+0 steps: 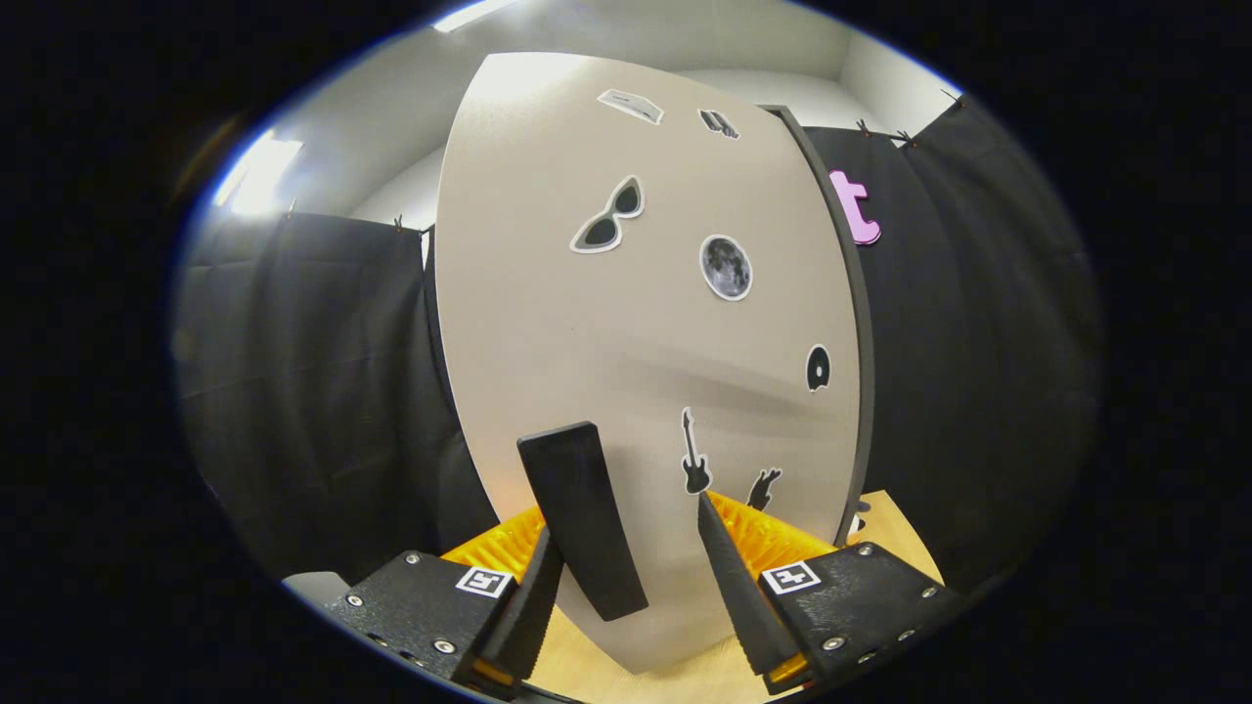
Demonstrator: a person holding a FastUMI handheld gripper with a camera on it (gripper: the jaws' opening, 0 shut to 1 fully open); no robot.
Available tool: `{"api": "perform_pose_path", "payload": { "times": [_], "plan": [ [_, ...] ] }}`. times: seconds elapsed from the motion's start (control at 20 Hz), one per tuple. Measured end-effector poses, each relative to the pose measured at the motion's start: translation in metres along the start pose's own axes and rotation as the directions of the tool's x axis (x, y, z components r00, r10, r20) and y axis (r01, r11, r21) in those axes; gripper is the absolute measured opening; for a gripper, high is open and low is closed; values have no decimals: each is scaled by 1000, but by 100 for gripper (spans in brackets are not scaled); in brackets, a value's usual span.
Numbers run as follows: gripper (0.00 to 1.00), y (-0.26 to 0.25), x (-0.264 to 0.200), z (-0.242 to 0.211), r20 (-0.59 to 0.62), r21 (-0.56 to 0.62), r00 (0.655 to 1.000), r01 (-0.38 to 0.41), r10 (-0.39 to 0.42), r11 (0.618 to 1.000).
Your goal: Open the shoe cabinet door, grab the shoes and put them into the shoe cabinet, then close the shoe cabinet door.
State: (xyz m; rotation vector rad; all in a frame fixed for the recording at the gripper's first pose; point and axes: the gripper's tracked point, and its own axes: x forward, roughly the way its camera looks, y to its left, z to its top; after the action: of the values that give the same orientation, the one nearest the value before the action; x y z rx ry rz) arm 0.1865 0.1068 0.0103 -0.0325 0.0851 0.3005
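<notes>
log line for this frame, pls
stage: at cabinet door | gripper: open, straddling black handle | door stickers visible | shoes: unseen

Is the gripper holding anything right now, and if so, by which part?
Nothing is held. The gripper is open, its fingers either side of the black handle on the shoe cabinet door, not pressing on it.

Below my rig, a pale wooden tabletop [895, 533] carries the tall beige sticker-dotted cabinet door panel [626, 372].
</notes>
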Motion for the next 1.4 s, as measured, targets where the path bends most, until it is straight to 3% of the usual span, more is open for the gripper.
{"api": "perform_pose_path", "payload": {
  "times": [0.5, 1.4],
  "plan": [
    [81, 18, 29, -1, -3, 4, 998, -56, 56, 998],
    [85, 13, 31, -6, -11, -109, 1000, 10, -11, 994]
  ]
}}
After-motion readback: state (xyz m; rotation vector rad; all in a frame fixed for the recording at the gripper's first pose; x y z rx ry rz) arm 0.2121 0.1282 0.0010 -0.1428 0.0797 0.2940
